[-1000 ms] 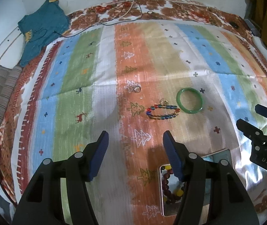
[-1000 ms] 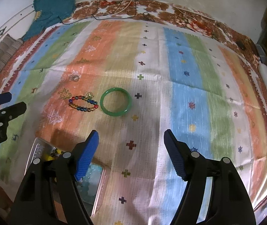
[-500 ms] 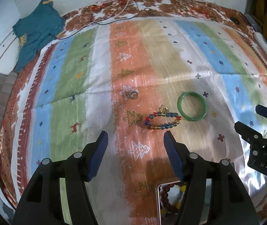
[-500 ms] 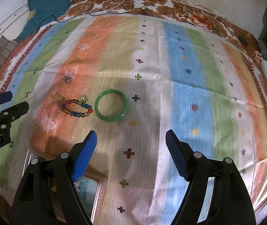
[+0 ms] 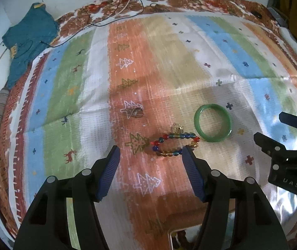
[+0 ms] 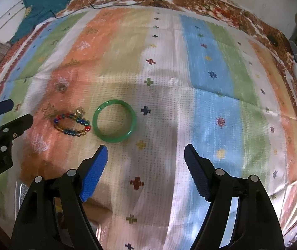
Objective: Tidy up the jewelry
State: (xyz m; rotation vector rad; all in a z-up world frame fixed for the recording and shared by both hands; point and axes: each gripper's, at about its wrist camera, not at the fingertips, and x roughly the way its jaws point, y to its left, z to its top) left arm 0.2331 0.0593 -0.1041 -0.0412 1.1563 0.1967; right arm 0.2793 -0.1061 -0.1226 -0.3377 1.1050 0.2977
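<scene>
On the woven striped cloth [image 5: 169,66] lie a smooth green bangle [image 5: 212,122] and a glossy beaded bracelet [image 5: 175,144]; left gripper [image 5: 149,152] and right gripper [image 6: 145,151] gape, ribbed pads empty.

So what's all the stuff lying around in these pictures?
green bangle: one, green, flat on the striped cloth, right of the beads
beaded bracelet: one, red, blue and amber beads, beside the bangle
small ring: one, dull brown, beyond the bracelet
metal tin: one, silver, bottom edge, dark beads inside
teal garment: one, far left corner
cables: a few, black and white, far edge
left claw: one, black with blue pads, open, empty
right claw: one, same colours, open, empty
</scene>
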